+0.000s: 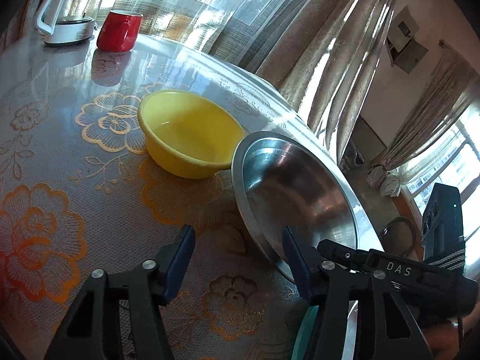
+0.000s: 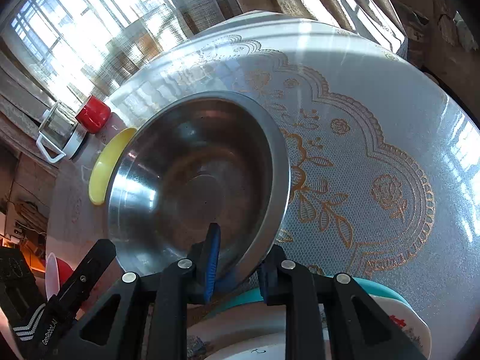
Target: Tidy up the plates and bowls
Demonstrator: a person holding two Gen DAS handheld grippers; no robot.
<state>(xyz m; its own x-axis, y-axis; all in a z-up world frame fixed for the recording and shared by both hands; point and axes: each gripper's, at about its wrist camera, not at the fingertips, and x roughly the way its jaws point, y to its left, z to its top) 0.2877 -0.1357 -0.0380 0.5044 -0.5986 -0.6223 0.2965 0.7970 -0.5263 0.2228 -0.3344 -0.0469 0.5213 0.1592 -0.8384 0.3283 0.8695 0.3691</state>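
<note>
I have the steel bowl pinched by its near rim in the right gripper, one pad inside the bowl and one outside, jaws narrow and clamped on the metal; in the right wrist view it fills the centre of the frame, tilted and lifted off the table. The left gripper stands partly open with nothing between its pads, low in its own frame, its right finger just in front of the steel bowl's rim. The yellow bowl sits upright on the table at centre frame, just beside the steel one at upper left of it. I judge I'm mid-carry, bringing the steel bowl to nest with the yellow one. Next I need to level it, centre it over the yellow bowl, lower, then release. A red mug and kettle stand well apart at upper left.
</note>
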